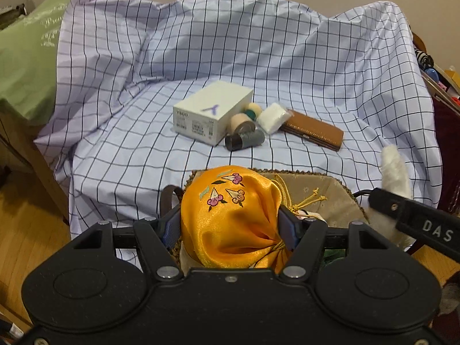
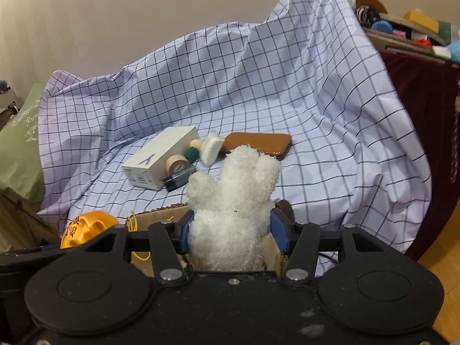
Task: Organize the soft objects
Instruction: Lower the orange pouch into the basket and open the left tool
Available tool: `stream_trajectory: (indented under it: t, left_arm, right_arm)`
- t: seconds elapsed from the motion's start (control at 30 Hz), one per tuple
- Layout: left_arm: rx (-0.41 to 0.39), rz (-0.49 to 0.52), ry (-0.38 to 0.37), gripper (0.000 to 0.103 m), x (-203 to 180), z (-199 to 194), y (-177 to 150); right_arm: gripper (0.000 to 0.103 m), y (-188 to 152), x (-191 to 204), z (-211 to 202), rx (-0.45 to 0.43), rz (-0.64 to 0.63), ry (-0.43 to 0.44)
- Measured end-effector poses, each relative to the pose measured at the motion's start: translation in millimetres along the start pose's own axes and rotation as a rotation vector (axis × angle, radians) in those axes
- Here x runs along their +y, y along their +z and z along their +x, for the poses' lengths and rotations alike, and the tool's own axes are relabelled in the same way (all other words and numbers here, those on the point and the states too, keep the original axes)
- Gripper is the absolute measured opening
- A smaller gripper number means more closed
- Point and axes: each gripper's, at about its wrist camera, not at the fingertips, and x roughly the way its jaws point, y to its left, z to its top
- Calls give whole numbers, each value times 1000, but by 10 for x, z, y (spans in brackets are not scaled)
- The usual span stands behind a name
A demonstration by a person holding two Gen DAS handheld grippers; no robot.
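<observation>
Orange pouch [image 1: 230,218] sits clamped between the left claw's [image 1: 230,227] jaws.

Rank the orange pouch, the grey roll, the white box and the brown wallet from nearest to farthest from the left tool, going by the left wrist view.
1. Orange pouch: held in the left tool.
2. Grey roll: ahead, centre.
3. White box and brown wallet: box left, wallet right; too close to call.

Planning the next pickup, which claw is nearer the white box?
Left, slightly. The left claw, holding the orange pouch, faces the white box; the right claw, holding the white plush, sits farther right.
</observation>
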Motion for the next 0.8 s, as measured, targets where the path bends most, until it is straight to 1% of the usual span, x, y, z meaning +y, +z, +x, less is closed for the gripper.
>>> stream_trajectory:
  t: [0.53,0.77,0.8]
  left_arm:
    - [62,-24,-13,63,45,50,-161]
    - [68,-30,-15,64,47,49,-173]
    - [69,-34,-16,66,51,49,-174]
  right_arm:
    - [54,-43,67,-2,20,-33,-4]
    - [54,-45,51,5,26,-33,-4]
    - [55,-45,47,5,27,-33,-4]
